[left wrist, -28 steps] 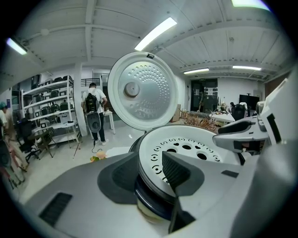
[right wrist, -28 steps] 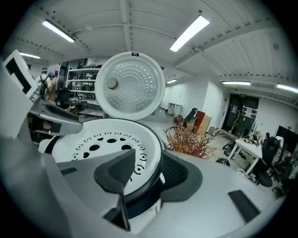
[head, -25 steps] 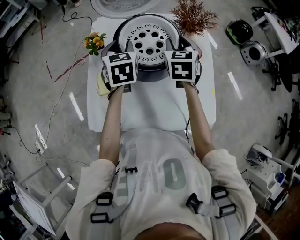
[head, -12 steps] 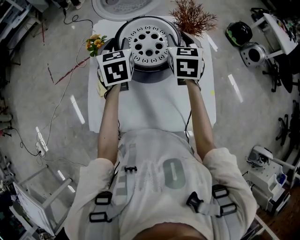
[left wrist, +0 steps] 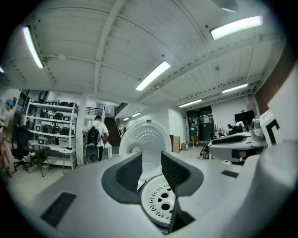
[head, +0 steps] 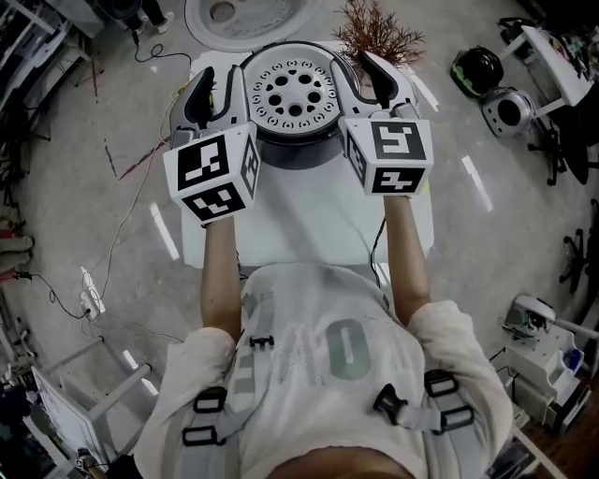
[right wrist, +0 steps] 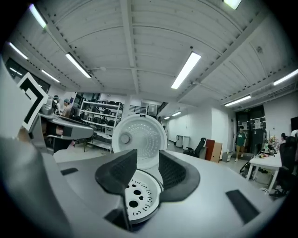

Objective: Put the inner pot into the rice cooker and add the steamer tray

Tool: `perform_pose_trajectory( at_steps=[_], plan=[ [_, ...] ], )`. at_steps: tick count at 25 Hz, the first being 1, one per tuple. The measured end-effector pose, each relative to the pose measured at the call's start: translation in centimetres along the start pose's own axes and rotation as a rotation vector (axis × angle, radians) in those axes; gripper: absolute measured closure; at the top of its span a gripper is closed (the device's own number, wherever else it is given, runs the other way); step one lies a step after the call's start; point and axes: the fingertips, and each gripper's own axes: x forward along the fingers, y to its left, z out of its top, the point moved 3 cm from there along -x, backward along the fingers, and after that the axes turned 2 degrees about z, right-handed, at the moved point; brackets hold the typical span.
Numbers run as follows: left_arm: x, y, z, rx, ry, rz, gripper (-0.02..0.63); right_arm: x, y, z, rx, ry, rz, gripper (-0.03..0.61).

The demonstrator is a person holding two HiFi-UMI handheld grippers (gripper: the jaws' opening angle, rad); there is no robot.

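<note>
Head view: the left gripper (head: 213, 94) and the right gripper (head: 367, 82) are held up level on either side of the rice cooker (head: 295, 152), which stands on the white bench (head: 309, 220). The steamer tray (head: 295, 89), white with round holes, sits in the cooker's mouth between the two pairs of fingers and lower than them, touched by neither. It covers the opening, so the inner pot cannot be made out under it. The cooker's lid (head: 248, 14) stands open beyond the fingertips, and a reddish dried plant (head: 376, 33) stands just past the right gripper's tips. In the left gripper view the fingers (left wrist: 128, 174) are spread with a clear gap and nothing is pinched. The open lid (left wrist: 146, 139) shows through the gap, and the steamer tray (left wrist: 160, 200) lies below and to the right of the tips. In the right gripper view the fingers (right wrist: 173, 172) are also apart and empty. They have just been closing a little, with nothing between them. Here the lid (right wrist: 139, 132) rises straight ahead of the gap, and the steamer tray (right wrist: 137, 195) lies below and to the left of the tips. People walk in the room far beyond both pairs of fingers.
</note>
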Motion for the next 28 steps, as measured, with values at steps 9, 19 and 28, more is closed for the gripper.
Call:
perform_pose_trajectory(
  at_steps=[9,19,28],
  plan=[
    [-8.1,-2.6,1.2,0.05,-0.192,0.051,0.58,-6.6,1.8,1.2,-0.024,-0.143,-0.018,0.56],
    [-13.0,-3.1,-3.5,0.045,-0.118,0.095,0.594,-11.9,3.8,-4.3,0.043,-0.095,-0.012,0.569],
    [-13.3,-4.9,-4.9,0.044,-0.086,0.048,0.594,-13.8,4.5,-7.4,0.072,-0.026,0.007,0.571]
  ],
)
